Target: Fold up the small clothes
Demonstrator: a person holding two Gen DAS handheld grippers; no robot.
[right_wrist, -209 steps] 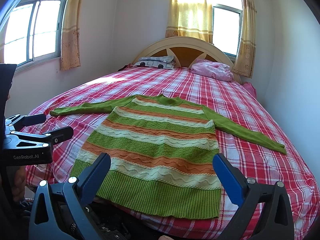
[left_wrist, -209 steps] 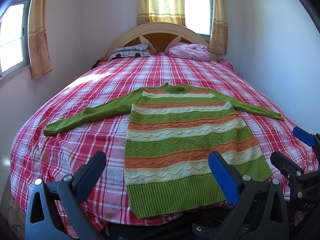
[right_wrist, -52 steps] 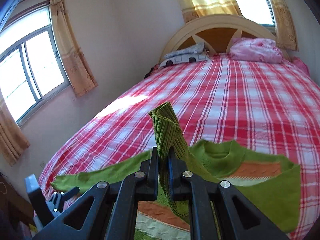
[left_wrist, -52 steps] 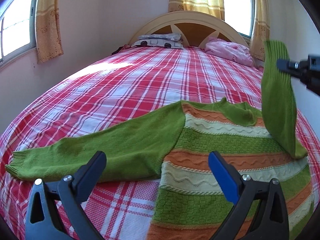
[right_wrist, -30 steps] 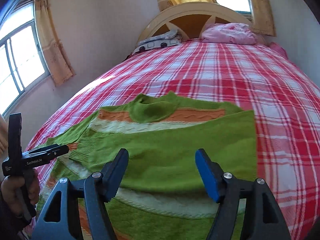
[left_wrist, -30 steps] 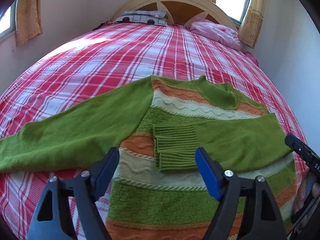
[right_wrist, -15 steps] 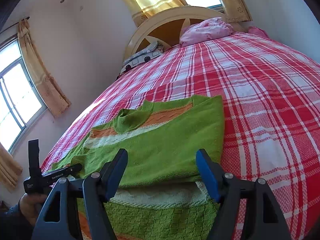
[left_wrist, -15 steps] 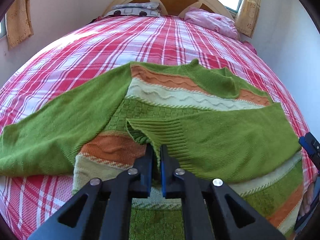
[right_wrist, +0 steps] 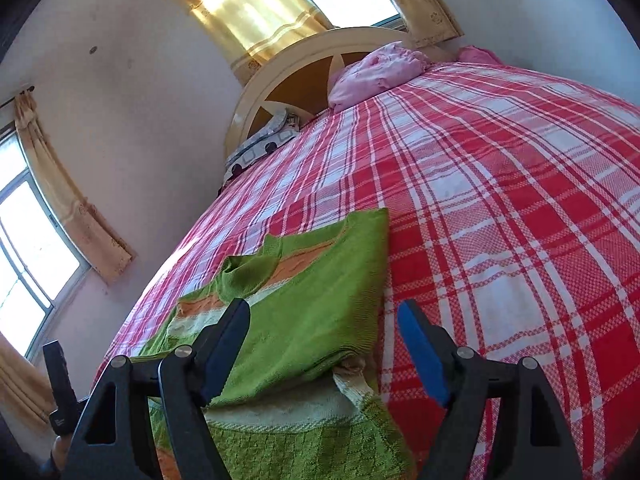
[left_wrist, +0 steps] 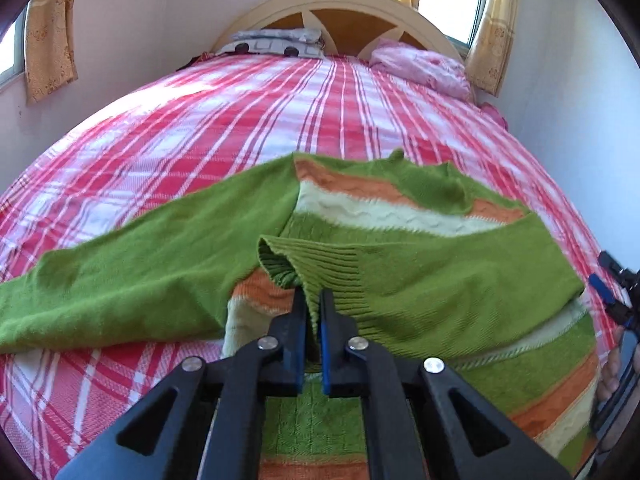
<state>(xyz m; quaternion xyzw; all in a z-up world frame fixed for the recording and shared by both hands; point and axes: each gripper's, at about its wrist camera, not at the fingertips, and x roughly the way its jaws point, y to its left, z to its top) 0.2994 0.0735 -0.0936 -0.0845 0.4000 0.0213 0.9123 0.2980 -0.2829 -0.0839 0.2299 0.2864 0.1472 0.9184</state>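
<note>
Left claw (left_wrist: pixel 313 300) pinches the ribbed cuff (left_wrist: pixel 316 268) of the sleeve folded across the striped sweater (left_wrist: pixel 400 216) on the bed (left_wrist: pixel 240 120), likely to square it; right claw (right_wrist: pixel 324 344) hangs wide at the sweater's folded edge

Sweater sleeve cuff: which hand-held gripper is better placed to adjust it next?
Left. The left hand-held gripper is already shut on the ribbed cuff of the folded-over sleeve. The right hand-held gripper is open, low at the sweater's right folded edge, holding nothing.
</note>
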